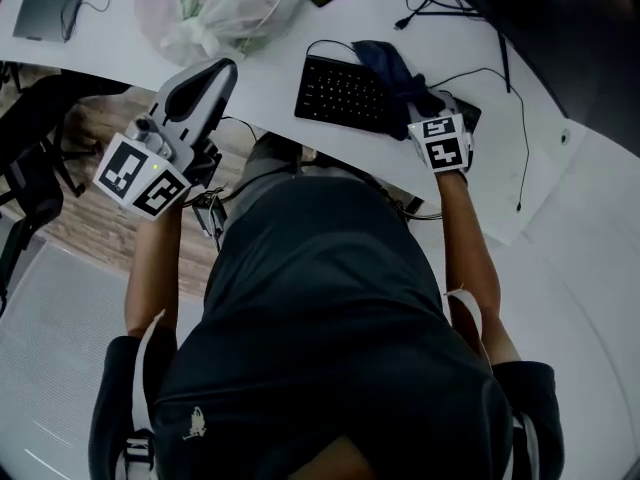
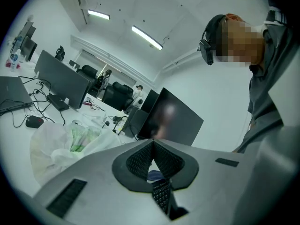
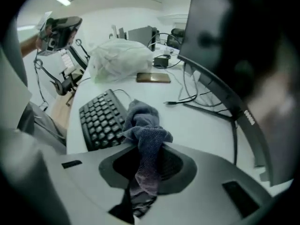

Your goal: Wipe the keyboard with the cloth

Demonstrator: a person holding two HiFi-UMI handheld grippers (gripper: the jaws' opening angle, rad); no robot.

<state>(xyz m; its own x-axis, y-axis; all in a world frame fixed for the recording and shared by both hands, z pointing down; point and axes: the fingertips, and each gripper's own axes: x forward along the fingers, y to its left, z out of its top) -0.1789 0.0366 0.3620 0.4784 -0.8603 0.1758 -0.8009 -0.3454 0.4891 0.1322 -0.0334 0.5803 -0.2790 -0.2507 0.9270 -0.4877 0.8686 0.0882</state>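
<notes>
Pinching the cloth between its fingers, the right gripper holds it bunched at the right end of the keyboard, seemingly ready to drag it across the keys. The left gripper, fingers pressed together on nothing, hangs off the table left of the keyboard, likely just kept clear. Beyond the keyboard, the white table carries a plastic bag and cables in a lit office.

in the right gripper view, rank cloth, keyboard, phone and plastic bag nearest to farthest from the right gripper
1. cloth: clamped between the jaws of the right gripper.
2. keyboard: just ahead, to the left, beside the cloth's bunched end.
3. phone: flat on the desk, further ahead.
4. plastic bag: beyond the phone, to its left.
</notes>
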